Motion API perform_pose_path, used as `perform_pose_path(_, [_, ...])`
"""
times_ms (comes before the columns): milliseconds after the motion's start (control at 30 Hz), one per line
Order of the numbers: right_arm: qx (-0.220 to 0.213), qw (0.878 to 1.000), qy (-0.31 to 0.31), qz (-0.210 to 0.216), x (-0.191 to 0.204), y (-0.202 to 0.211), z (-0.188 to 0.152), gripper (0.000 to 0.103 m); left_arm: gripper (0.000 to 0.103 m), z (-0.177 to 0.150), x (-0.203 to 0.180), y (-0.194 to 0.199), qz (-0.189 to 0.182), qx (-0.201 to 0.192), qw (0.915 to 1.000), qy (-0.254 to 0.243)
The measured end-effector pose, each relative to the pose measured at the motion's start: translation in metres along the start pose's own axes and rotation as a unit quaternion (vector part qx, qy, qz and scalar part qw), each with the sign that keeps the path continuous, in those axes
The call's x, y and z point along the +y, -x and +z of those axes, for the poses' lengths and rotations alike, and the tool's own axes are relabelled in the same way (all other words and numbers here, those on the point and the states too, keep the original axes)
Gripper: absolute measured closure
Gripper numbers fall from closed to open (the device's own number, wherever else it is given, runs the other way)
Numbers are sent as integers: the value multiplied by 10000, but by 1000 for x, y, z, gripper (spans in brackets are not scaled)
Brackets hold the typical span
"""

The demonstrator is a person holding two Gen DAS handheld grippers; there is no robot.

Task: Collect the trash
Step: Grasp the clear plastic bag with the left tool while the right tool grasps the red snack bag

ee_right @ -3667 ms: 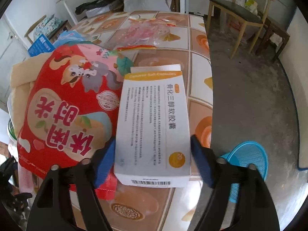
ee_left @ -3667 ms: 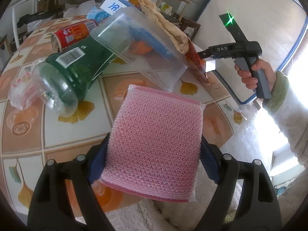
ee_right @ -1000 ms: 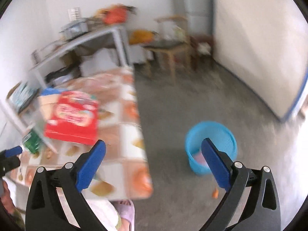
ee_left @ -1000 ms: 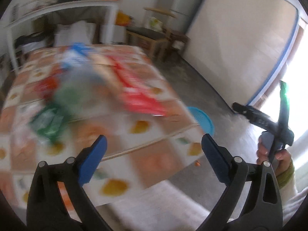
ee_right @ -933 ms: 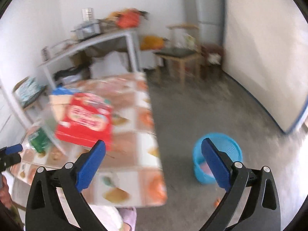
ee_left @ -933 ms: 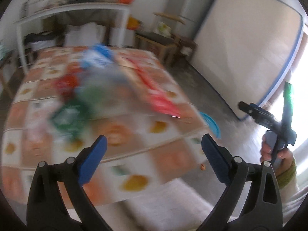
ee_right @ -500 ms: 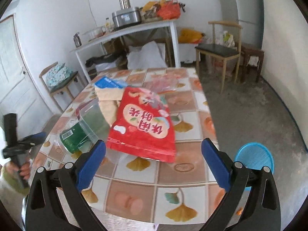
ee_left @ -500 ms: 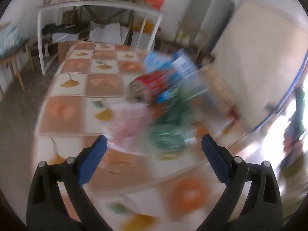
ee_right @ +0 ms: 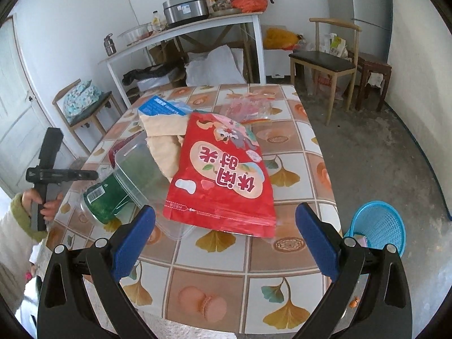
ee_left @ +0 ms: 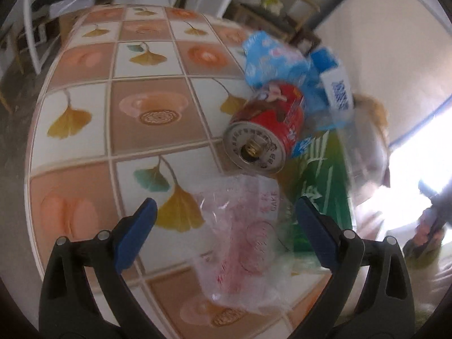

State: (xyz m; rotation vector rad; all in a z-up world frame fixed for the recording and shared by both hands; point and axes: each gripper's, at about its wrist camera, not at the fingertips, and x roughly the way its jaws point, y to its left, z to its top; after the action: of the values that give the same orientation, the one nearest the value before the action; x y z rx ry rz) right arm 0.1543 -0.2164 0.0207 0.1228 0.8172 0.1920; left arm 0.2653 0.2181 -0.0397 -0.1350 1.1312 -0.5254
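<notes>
Trash lies in a heap on the tiled desk (ee_right: 285,279): a big red snack bag (ee_right: 223,175) rests on top of a clear plastic box (ee_right: 141,169), with a green bottle (ee_right: 106,197) lying under the box and a beige cloth (ee_right: 162,138) behind it. In the left wrist view a red can (ee_left: 268,132) lies on its side, its end facing the camera, just beside a blue wrapper (ee_left: 271,62). A crumpled clear bag with pink print (ee_left: 243,243) lies between the left tongs (ee_left: 224,233), whose fingers stand wide apart and, as far as the blur allows, do not touch it. The right tongs (ee_right: 226,238) are also spread wide and hold nothing, above the near desk edge. A blue basket (ee_right: 378,231) stands on the floor (ee_right: 375,147) beside the desk.
</notes>
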Motion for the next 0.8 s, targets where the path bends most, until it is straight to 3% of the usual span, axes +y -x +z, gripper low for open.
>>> perform_pose_path(167, [72, 9999, -82, 7, -3, -5, -1, 6, 10, -1, -9, -14, 352, 292, 9983, -373])
perform_pose_path(300, [70, 9999, -136, 10, -5, -5, -3, 6, 26, -7, -11, -12, 684, 294, 9961, -482])
perform_pose_path(400, [37, 9998, -185, 37, -9, -2, -5, 6, 29, -15, -7, -2, 776, 263, 9960, -343])
perform_pose_path(533, [-7, 9997, -244, 73, -15, 3, -7, 6, 28, -31, -1, 17, 729, 181, 9971, -100])
perform_pose_path(600, [-21, 9995, -304, 117, -20, 5, -8, 6, 16, -39, 0, 28, 682, 45, 9976, 69])
perform_pose_path(633, [-24, 9993, -334, 141, -22, 6, -9, 6, 16, -42, -2, 33, 682, -51, 9976, 100])
perform_pose_path(700, [-34, 9991, -373, 179, -25, 8, -10, 6, 16, -49, -11, 42, 646, -146, 9978, -86])
perform_pose_path(800, [-56, 9989, -410, 222, -29, 10, -12, 6, 14, -54, -31, 45, 887, -165, 9934, -715])
